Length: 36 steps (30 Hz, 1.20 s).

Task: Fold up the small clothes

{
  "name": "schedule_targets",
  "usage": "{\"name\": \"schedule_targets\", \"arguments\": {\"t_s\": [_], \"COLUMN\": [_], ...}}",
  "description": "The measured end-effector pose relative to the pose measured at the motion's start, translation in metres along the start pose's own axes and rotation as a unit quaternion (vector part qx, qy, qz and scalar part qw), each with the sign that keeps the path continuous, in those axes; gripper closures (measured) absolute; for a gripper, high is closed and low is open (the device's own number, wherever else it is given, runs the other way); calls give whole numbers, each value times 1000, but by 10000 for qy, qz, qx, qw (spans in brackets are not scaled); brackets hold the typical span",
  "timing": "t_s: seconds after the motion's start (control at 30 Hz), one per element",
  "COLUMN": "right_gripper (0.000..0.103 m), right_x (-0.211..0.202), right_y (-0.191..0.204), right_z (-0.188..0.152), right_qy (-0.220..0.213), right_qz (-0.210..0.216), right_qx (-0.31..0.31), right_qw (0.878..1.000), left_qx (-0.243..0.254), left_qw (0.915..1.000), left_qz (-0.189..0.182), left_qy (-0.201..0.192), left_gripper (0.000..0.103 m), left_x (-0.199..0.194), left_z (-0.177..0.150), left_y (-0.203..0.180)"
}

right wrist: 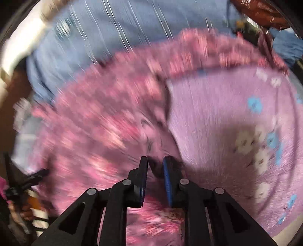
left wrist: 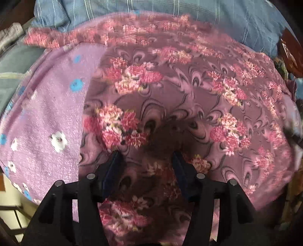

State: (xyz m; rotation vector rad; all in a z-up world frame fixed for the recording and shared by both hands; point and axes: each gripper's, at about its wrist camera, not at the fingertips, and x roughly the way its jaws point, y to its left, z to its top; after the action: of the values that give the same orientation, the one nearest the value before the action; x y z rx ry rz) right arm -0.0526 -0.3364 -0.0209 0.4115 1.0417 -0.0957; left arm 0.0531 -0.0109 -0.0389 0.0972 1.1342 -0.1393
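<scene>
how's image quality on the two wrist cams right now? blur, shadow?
Left wrist: mostly sharp, the floral garment reads clearly, slight smear at the fisheye edges, dark shadow ahead of the left gripper. Right wrist: heavy motion blur across the fabric and blue bedding; only the right gripper stays crisp.

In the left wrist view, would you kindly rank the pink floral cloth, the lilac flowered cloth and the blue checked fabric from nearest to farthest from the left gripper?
1. Pink floral cloth: directly beneath the left gripper.
2. Lilac flowered cloth: off to the left.
3. Blue checked fabric: along the top edge.
</scene>
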Motion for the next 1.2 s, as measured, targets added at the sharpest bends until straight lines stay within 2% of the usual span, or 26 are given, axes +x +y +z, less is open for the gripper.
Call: {"name": "schedule_targets", "arguments": {"t_s": [0.1, 0.17, 0.23, 0.27, 0.3, 0.37, 0.43, 0.5, 0.57, 0.63, 0.67, 0.7, 0.73, 0.77, 0.87, 0.97, 1.07, 1.2], "right_gripper": [87, 84, 67, 51, 41, 32, 32, 34, 34, 39, 63, 102, 98, 99, 99, 99, 99, 99], "right_x": [-18, -39, -64, -74, -80, -81, -64, -48, -38, -33, -28, -24, -22, -24, -35, -48, -52, -38], "right_y": [-12, -38, -82, -100, -112, -131, -141, -144, -149, -164, -170, -177, -181, -183, -169, -144, -108, -40], "right_z": [13, 29, 54, 65, 73, 95, 119, 133, 142, 148, 150, 152, 154, 155, 156, 154, 157, 162], "right_qy": [-253, -746, -1346, -1607, -1785, -1915, -1666, -1495, -1539, -1556, -1532, -1450, -1339, -1374, -1641, -1711, -1749, -1720], "right_qz": [346, 297, -160, -390, -640, -1236, -1742, -2081, -2470, -2684, -2685, -2542, -2398, -2385, -2351, -2152, -1846, -1154], "right_qx": [301, 708, 1282, 1463, 1534, 1465, 1189, 987, 939, 1104, 1204, 1285, 1383, 1421, 1235, 1114, 932, 635], "right_qw": [9986, 9943, 9824, 9753, 9698, 9626, 9632, 9616, 9521, 9442, 9434, 9475, 9515, 9508, 9500, 9550, 9626, 9763], "left_qx": [387, 300, 165, 78, 23, -69, -144, -226, -375, -493, -537, -553, -564, -551, -485, -396, -176, -248], "left_qw": [9992, 9993, 9990, 9986, 9983, 9979, 9975, 9968, 9955, 9944, 9939, 9934, 9930, 9928, 9917, 9918, 9923, 9899], "left_qz": [-43, -200, -418, -521, -573, -645, -698, -769, -871, -935, -966, -1001, -1036, -1067, -1183, -1209, -1218, -1388], "left_qy": [11, 12, -4, -18, -30, -19, 2, -8, -14, -31, -35, -29, -5, 33, 116, -100, -142, -159], "left_gripper": [45, 45, 45, 43, 43, 42, 42, 42, 42, 42, 42, 42, 42, 42, 42, 40, 40, 40], "left_x": [-9, -14, -18, -18, -15, -9, 2, 9, 20, 30, 36, 40, 44, 49, 60, 60, 59, 59], "left_z": [3, 9, 19, 26, 34, 50, 74, 91, 115, 133, 142, 148, 152, 156, 159, 159, 161, 164], "left_y": [-2, 3, 6, 7, 5, -3, -15, -22, -30, -35, -38, -40, -43, -45, -46, -46, -48, -38]}}
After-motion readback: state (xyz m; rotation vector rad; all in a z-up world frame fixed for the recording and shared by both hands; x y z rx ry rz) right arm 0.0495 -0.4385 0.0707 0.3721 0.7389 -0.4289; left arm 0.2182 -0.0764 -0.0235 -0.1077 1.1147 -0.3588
